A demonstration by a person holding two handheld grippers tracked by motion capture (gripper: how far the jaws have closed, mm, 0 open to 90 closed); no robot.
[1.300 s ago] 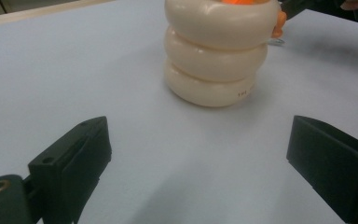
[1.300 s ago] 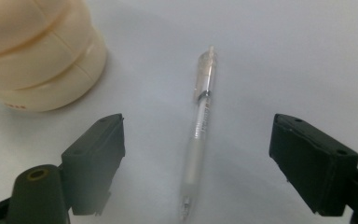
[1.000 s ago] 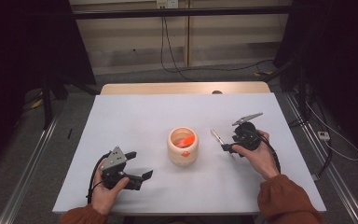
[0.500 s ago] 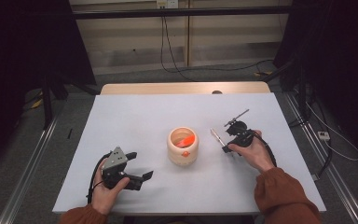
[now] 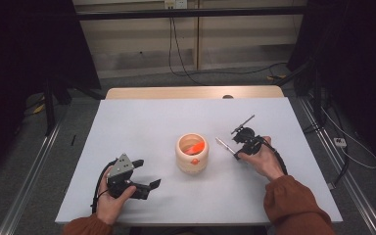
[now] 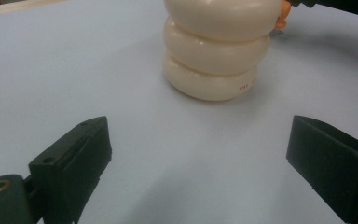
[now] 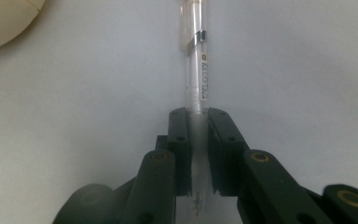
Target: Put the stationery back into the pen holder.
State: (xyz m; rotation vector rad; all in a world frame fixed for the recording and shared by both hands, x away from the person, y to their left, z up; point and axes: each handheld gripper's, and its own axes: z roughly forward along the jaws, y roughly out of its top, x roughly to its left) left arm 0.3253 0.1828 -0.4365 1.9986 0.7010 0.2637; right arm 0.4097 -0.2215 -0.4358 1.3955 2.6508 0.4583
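Observation:
A clear pen (image 7: 196, 70) with a metal clip lies on the white table (image 5: 142, 127), right of a cream ribbed cup (image 5: 192, 153). My right gripper (image 7: 197, 116) is shut on the pen's lower barrel; its jaws have just been closing with the pen between them, and both pads now press on it. From above, the right gripper (image 5: 236, 151) sits at the pen (image 5: 224, 146), about a hand's width from the cup. Something orange (image 5: 194, 147) lies inside the cup. My left gripper (image 5: 148, 174) rests near the front left, open and empty, facing the cup (image 6: 216, 51).
A wooden strip (image 5: 191, 92) runs along the table's far edge. Dark stands and floor cables surround the table. Bare white tabletop lies between the left gripper (image 6: 196, 135) and the cup, and across the far half.
The right gripper's jaws have closed onto the pen, and its top has tipped slightly. The left gripper and the cup have not moved.

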